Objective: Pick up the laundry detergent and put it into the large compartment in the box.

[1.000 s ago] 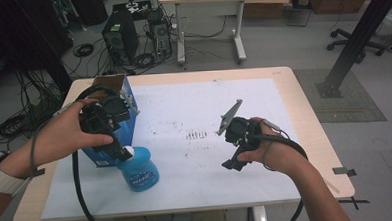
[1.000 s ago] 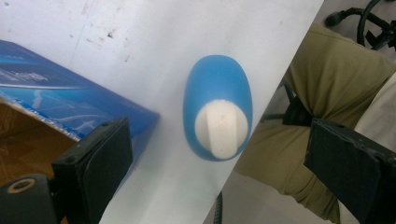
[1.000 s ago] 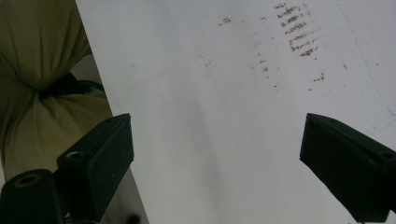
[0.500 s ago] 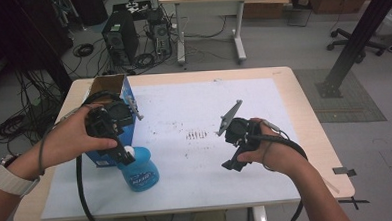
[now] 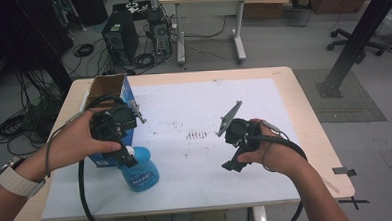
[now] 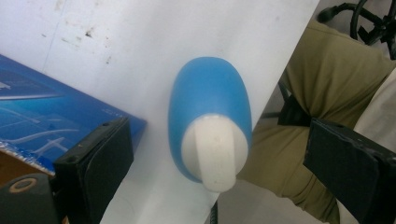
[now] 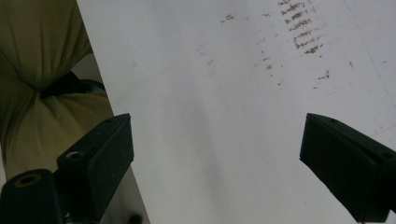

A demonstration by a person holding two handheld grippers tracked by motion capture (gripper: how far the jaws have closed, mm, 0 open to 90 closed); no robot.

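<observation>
Plastic, smooth and rounded: the blue spray bottle with its white trigger cap [image 6: 212, 140] stands near the bench's front left corner, beside the blue cardboard box [image 5: 108, 89]. My left gripper [image 6: 224, 172] hangs above, fingers spread; I'd grip the narrow neck. My right gripper [image 7: 219, 163] hovers spread, empty.
</observation>
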